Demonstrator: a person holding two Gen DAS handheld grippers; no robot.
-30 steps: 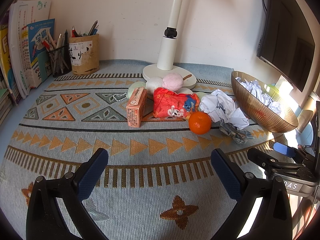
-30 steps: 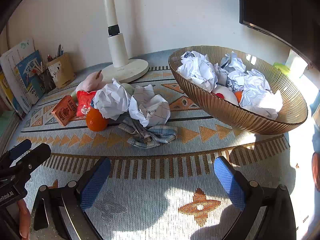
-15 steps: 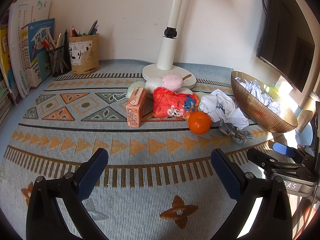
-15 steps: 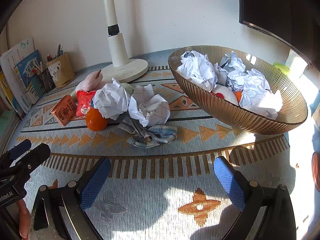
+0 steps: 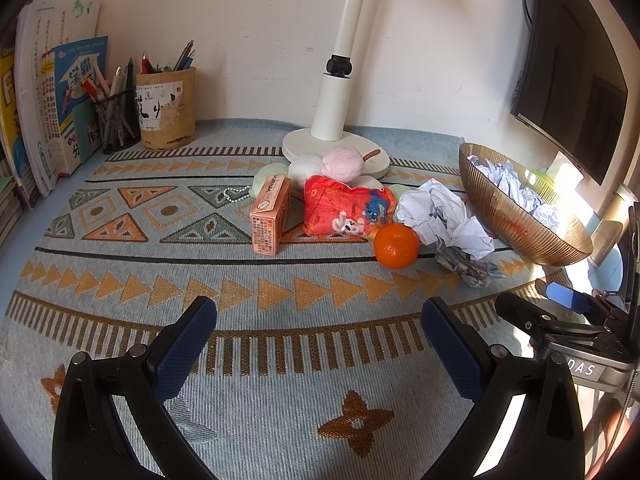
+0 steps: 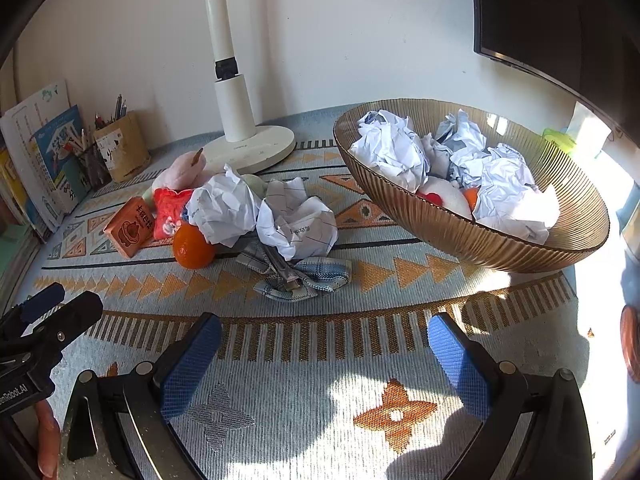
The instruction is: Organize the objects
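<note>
A pile lies mid-mat: an orange carton (image 5: 270, 216), a red snack bag (image 5: 344, 210), an orange (image 5: 397, 246), crumpled paper balls (image 5: 442, 216), a plaid cloth (image 6: 298, 276) and pink and white plush balls (image 5: 332, 164). A ribbed amber bowl (image 6: 460, 236) at the right holds several paper balls. My left gripper (image 5: 318, 344) is open and empty, short of the pile. My right gripper (image 6: 324, 360) is open and empty, in front of the cloth and bowl. Each gripper shows at the edge of the other's view.
A white lamp base (image 5: 336, 148) stands behind the pile. Two pen holders (image 5: 166, 110) and upright books (image 5: 52, 108) stand at the back left. A dark monitor (image 5: 576, 92) hangs at the right. A patterned mat (image 5: 200, 240) covers the table.
</note>
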